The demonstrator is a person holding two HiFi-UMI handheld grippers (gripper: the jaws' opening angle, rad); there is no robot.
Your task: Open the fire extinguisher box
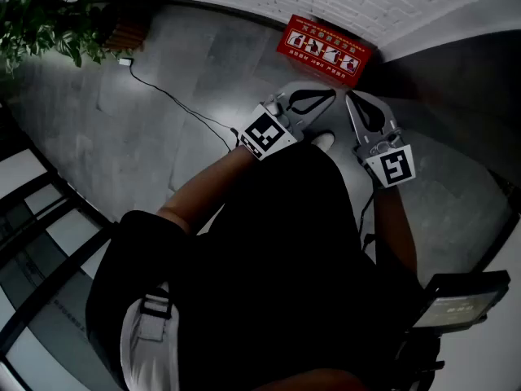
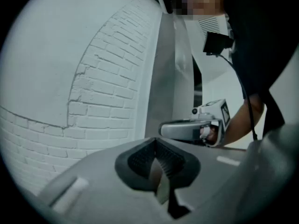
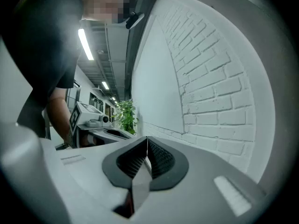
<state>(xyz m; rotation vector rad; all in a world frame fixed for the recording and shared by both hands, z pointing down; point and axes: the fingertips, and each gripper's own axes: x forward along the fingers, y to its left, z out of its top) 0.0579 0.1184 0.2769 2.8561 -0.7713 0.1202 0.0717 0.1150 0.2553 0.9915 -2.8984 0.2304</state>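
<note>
The red fire extinguisher box (image 1: 321, 49) stands on the grey floor against the white brick wall, ahead of both grippers and apart from them. In the head view my left gripper (image 1: 328, 97) and right gripper (image 1: 351, 98) are held side by side in front of the person's body, tips pointing toward the box. Both are shut with nothing between the jaws. The left gripper view shows its closed jaws, the brick wall and the right gripper (image 2: 196, 127) off to the side. In the right gripper view the left gripper (image 3: 93, 120) is beside the closed jaws. Neither gripper view shows the box.
A potted plant (image 1: 49, 19) stands at the far left corner, and a thin cable (image 1: 175, 104) runs across the floor from it toward the person. A dark railing with glass panels (image 1: 32, 218) lies at the left. A black device (image 1: 460, 300) hangs at the lower right.
</note>
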